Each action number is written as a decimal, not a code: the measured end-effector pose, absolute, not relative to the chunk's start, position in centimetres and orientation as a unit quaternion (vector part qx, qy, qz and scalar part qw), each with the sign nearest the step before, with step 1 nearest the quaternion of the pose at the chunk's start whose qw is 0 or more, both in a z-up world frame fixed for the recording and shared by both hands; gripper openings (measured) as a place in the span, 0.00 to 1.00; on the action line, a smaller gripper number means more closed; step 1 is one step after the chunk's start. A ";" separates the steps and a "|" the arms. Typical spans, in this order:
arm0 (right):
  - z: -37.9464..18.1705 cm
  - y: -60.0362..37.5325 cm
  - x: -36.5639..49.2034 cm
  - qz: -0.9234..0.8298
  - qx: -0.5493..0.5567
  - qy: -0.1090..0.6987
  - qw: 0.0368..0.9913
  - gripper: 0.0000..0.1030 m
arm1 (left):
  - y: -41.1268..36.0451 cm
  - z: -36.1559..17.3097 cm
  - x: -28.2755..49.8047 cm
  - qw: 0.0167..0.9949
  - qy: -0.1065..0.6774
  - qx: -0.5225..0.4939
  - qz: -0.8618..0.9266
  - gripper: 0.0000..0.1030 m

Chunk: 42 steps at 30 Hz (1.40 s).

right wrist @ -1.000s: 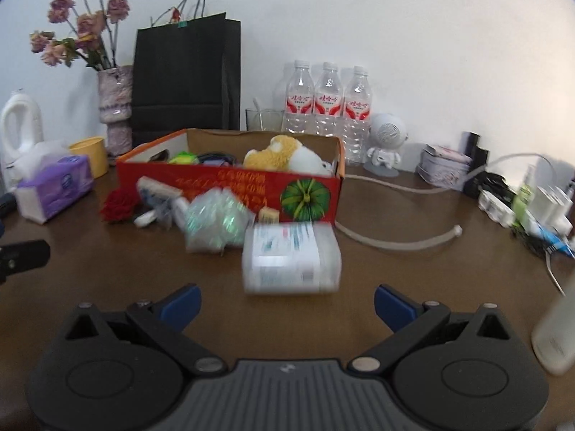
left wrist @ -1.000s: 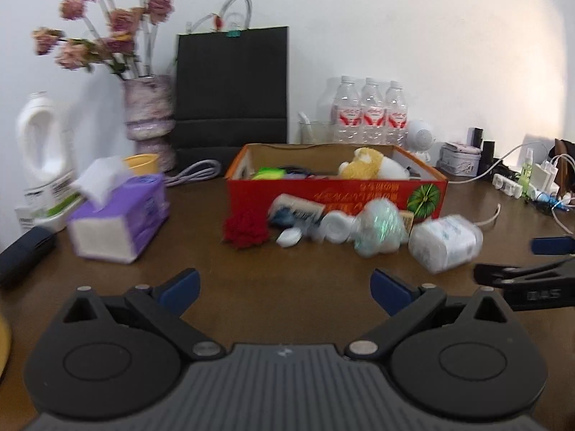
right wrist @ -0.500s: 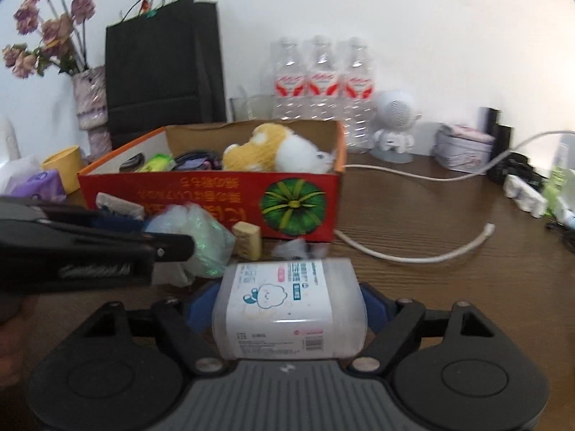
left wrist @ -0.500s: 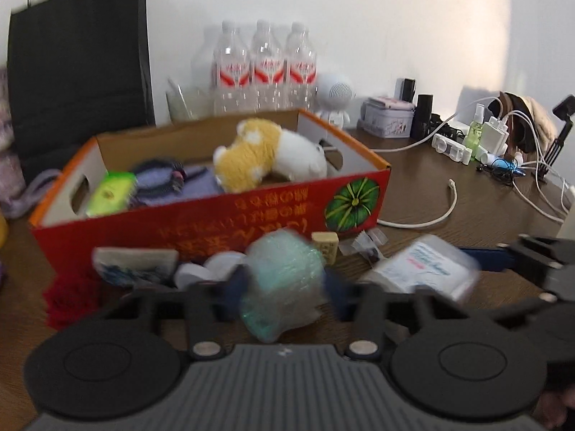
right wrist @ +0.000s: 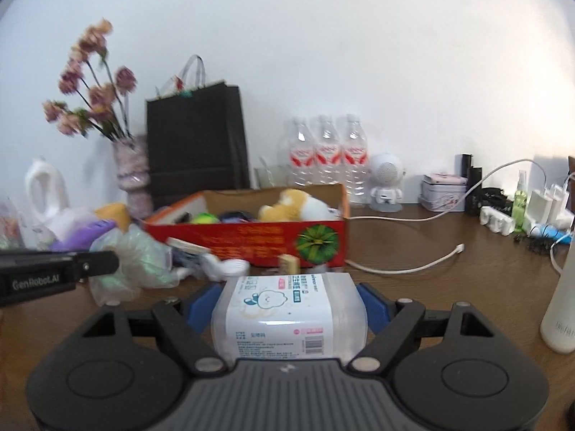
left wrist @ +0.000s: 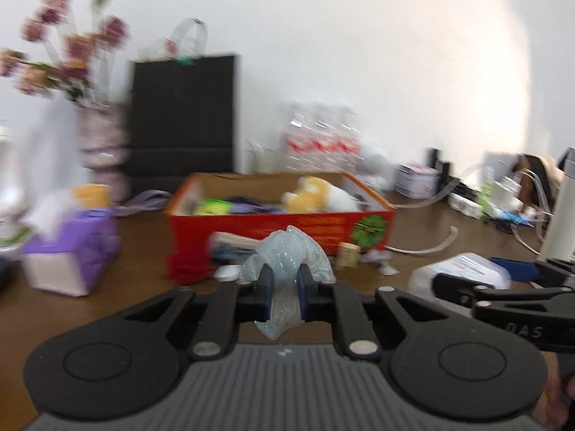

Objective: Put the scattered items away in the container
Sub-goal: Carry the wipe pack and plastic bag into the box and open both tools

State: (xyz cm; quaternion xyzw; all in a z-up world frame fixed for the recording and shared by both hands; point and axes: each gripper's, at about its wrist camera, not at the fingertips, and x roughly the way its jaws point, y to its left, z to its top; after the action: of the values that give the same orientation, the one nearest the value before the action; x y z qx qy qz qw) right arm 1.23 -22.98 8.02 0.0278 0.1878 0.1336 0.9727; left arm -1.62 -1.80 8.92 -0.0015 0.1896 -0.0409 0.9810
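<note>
A red cardboard box (left wrist: 280, 224) stands mid-table with a plush toy (left wrist: 316, 194) and other things inside. My left gripper (left wrist: 284, 282) has a crumpled translucent plastic bag (left wrist: 287, 251) between its jaws; they are closing and the blue pads pinch it. My right gripper (right wrist: 287, 305) is shut on a clear pack with a white label (right wrist: 284, 327), held in front of the box (right wrist: 251, 239). From the left wrist view, that pack (left wrist: 463, 269) and the right gripper (left wrist: 503, 280) are at the right. Loose before the box lie a red fluffy item (left wrist: 187, 265), a flat packet (left wrist: 230, 242), and a small wooden block (left wrist: 348, 253).
A purple tissue box (left wrist: 72, 251) sits left of the red box. Behind are a flower vase (right wrist: 133, 176), a black paper bag (right wrist: 196, 140) and three water bottles (right wrist: 327, 158). A white cable (right wrist: 406, 269) lies right of the box; a white bottle (right wrist: 560, 309) stands near right.
Both grippers went from open and back from the pile to gripping: the left closed on the plastic bag, the right on the labelled pack. Both then drew back from the box.
</note>
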 end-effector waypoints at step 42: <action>11.4 -20.4 11.0 0.151 0.011 0.087 0.985 0.79 | 0.8 11.9 7.7 0.996 0.083 -0.016 -0.015 0.16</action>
State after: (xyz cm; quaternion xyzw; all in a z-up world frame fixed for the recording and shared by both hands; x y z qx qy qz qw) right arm 10.96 -20.38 11.44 0.0112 0.0869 0.1508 0.9847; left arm 7.66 0.77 11.94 -0.0155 0.0830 -0.0145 0.9963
